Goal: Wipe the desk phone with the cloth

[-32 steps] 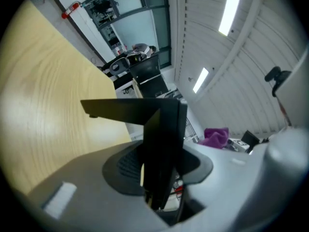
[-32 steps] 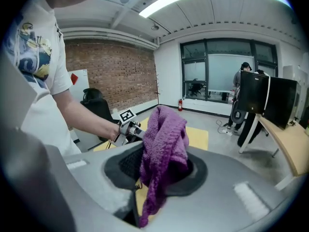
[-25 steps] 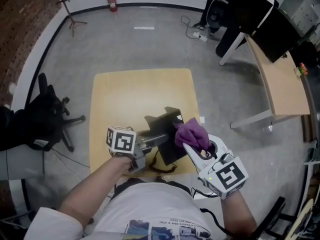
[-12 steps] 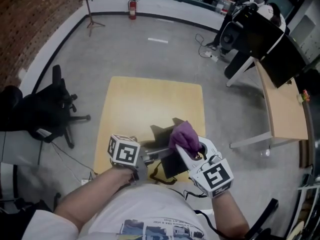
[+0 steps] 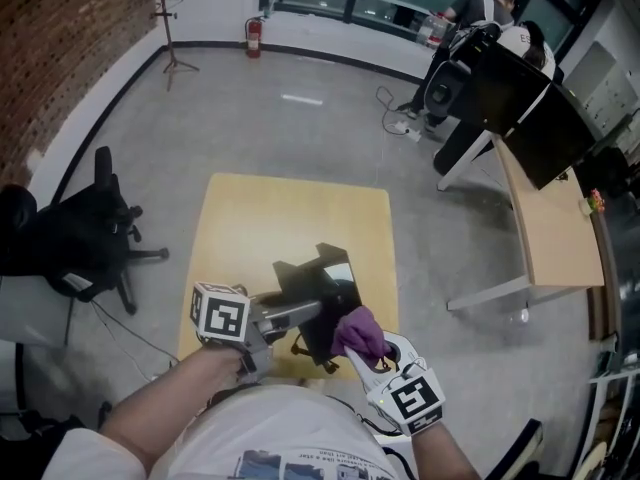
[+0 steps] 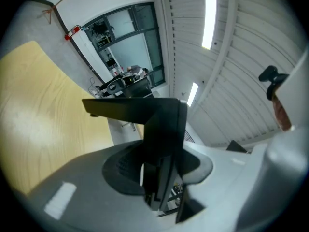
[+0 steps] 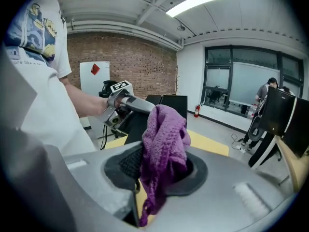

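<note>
The right gripper (image 5: 362,348) pinches a bunched purple cloth (image 5: 357,330), poised at the near edge of the black desk phone (image 5: 322,286). The left gripper (image 5: 305,311) is clamped on the phone, steadying it over the wooden table (image 5: 270,218), apparently to present its surfaces for wiping.

Left gripper (image 5: 312,310) level, jaws gripping, right gripper (image 5: 362,342) tilted down, jaws gripping

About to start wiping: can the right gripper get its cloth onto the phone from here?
Probably yes. The left gripper clamps the phone, and the cloth in the right gripper sits right beside it, nothing between.
</note>
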A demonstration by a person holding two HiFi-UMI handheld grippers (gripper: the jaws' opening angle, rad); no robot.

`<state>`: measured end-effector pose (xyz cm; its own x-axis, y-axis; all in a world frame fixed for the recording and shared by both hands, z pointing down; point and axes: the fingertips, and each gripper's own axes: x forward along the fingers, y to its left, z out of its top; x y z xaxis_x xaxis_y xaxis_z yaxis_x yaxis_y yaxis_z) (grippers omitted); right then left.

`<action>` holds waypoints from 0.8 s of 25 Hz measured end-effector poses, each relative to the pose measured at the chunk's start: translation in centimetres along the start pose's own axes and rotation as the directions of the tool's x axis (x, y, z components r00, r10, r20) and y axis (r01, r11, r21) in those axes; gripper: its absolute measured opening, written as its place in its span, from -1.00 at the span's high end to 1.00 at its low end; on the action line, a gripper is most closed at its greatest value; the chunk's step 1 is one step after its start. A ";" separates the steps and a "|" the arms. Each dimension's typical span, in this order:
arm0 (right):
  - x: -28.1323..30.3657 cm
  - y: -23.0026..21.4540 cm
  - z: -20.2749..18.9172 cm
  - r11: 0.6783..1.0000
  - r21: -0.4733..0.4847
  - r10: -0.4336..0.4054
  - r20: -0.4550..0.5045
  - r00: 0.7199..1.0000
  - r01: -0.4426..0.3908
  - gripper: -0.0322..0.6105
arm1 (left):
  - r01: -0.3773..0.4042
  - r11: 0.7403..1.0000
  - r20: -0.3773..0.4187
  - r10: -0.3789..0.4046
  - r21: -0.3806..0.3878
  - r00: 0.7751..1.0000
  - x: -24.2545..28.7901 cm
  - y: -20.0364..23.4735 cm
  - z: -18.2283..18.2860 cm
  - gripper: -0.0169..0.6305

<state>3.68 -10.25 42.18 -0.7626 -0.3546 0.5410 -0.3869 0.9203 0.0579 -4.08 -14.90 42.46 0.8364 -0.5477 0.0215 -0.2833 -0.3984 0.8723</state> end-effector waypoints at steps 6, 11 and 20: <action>-1.8 -0.6 2.9 0.999 -0.040 -0.018 0.037 0.999 0.020 0.57 | 0.018 1.000 -0.016 -0.017 0.020 1.000 -0.2 -0.6 0.5 0.38; -2.5 -2.0 8.6 0.995 -0.082 -0.046 0.130 0.990 0.057 0.57 | 0.039 0.999 -0.050 -0.039 0.013 0.998 0.1 -1.2 -0.4 0.38; -0.7 -3.9 13.0 0.978 -0.178 -0.079 0.175 0.981 0.110 0.57 | 0.053 0.998 -0.109 -0.050 0.026 0.993 0.5 -2.6 -2.1 0.38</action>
<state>-1.01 -15.72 30.66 -0.8087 -0.4496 0.3794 -0.3702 0.8901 0.2657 -1.94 -12.62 41.24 0.8955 -0.4440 0.0309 -0.2507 -0.4458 0.8593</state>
